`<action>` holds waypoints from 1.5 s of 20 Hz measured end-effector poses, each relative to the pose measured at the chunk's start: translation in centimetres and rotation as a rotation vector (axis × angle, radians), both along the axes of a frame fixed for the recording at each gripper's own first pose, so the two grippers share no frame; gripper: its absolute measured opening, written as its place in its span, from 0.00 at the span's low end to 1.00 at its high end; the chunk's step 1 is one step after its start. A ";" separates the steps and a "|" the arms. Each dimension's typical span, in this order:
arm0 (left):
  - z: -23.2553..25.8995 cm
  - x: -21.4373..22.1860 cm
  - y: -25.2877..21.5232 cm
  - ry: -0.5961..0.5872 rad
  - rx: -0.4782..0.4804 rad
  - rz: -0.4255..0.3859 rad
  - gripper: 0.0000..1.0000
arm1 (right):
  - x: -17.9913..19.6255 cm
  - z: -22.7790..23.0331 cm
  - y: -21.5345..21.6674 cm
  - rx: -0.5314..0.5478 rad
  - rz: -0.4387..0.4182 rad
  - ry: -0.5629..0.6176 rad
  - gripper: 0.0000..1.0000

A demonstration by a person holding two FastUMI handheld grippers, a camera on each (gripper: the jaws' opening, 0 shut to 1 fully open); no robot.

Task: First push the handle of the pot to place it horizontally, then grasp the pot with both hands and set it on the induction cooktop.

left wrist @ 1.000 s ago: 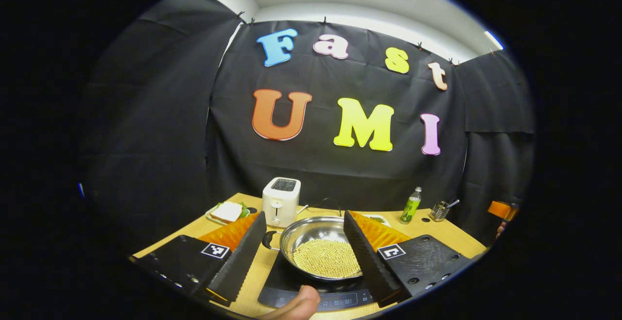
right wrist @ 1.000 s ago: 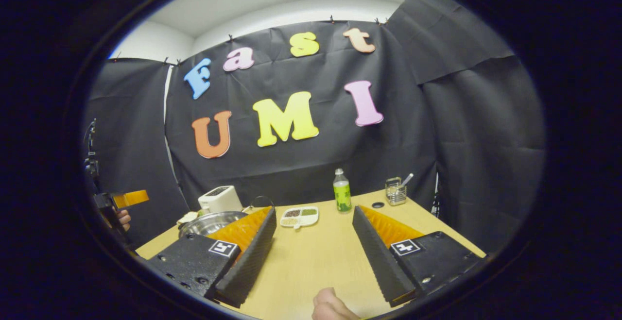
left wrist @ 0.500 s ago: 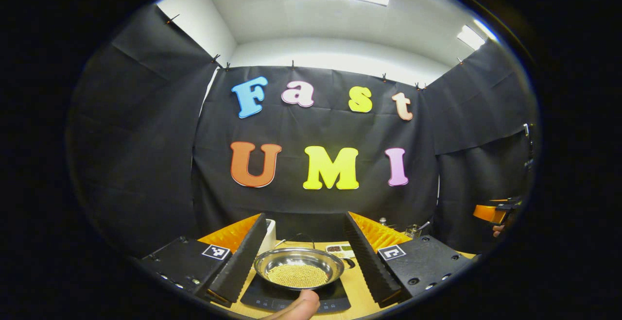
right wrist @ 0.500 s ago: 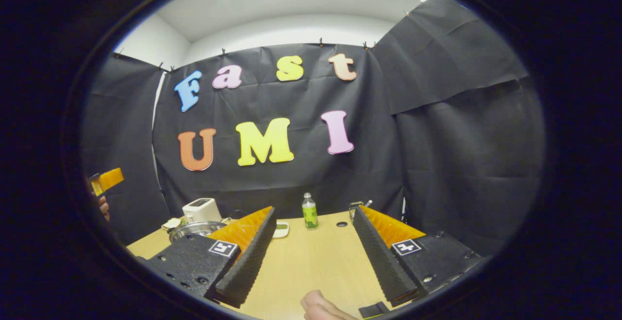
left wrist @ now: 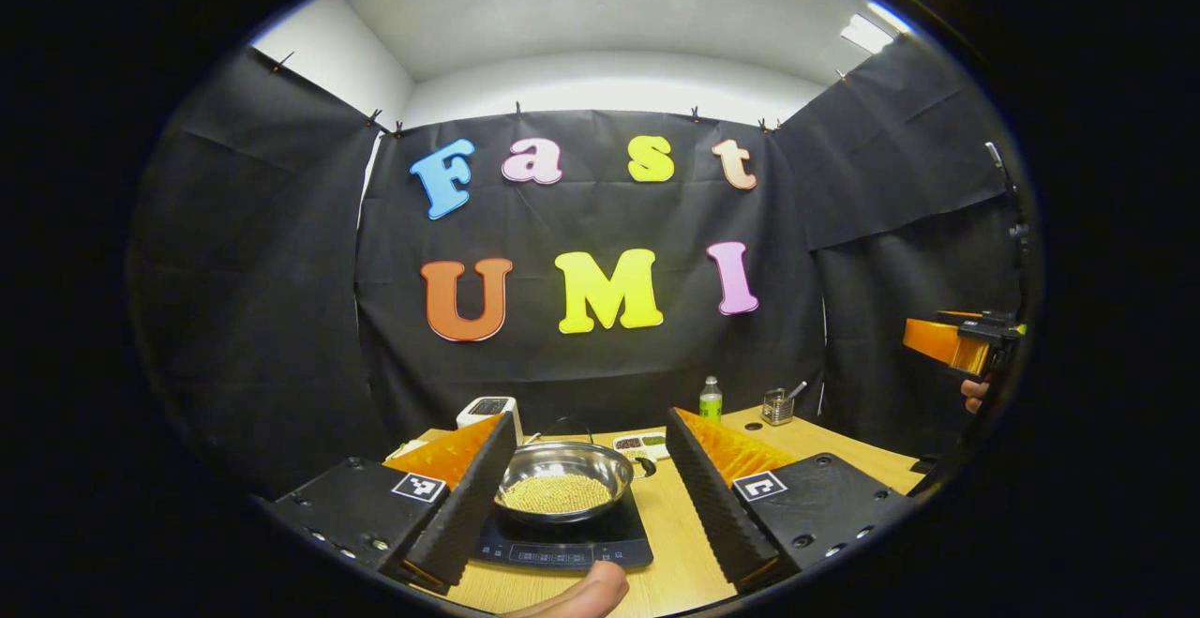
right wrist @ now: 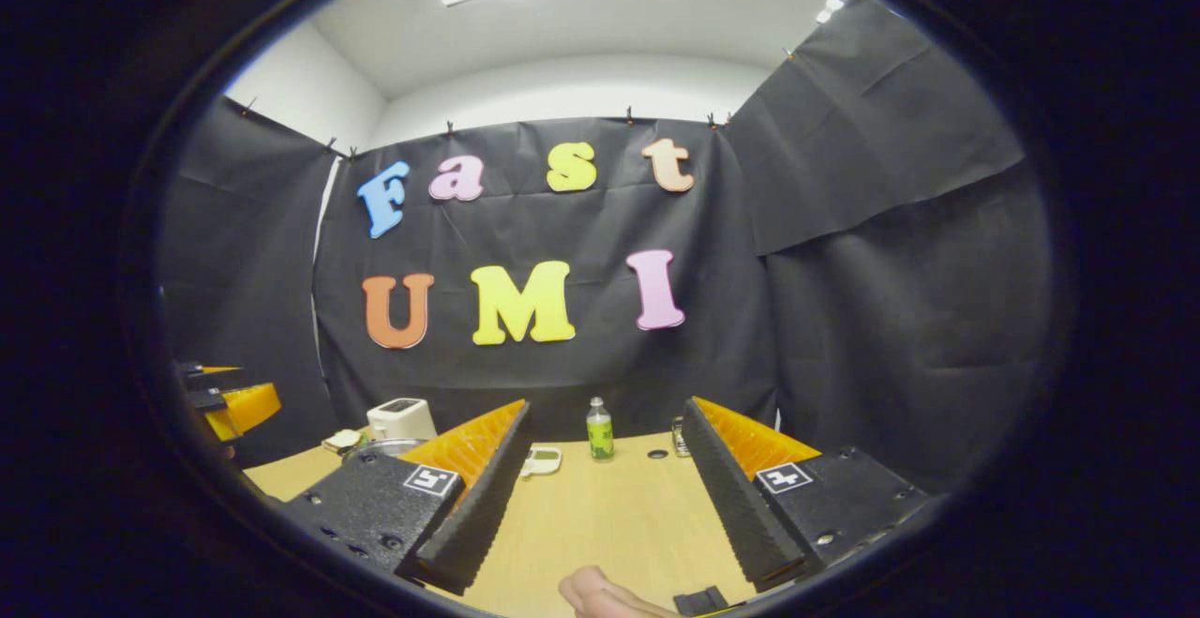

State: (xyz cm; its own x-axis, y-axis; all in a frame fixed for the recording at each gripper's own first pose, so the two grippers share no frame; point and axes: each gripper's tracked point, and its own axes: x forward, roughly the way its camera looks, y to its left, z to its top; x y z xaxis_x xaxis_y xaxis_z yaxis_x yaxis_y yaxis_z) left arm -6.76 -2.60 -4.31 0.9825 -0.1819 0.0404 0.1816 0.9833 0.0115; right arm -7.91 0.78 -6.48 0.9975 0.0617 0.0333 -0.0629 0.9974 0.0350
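Left gripper view: toaster at back left, pot sitting on the cooktop, seen between the left tool's spread fingers, nothing gripped. Bottle behind on the bench. Right tool at far right, held up off the bench. Right gripper view: pot rim far left, right tool released, wide apart, over bare bench.

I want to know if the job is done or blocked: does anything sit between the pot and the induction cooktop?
Nothing visible does. The pot already sits on the induction cooktop, with the open left claw held back from it and nothing between them.
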 end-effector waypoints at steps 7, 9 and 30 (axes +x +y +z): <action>-0.8 0.3 -0.3 0.008 0.007 0.001 0.96 | -0.1 -0.4 -0.3 -0.019 0.009 -0.001 0.95; -0.8 0.3 -0.3 0.009 0.001 0.005 0.96 | 0.0 -0.6 -0.4 -0.012 0.007 0.002 0.95; -1.8 -0.1 1.0 0.014 -0.034 0.032 0.96 | 1.2 -2.5 -1.9 0.059 0.000 0.030 1.00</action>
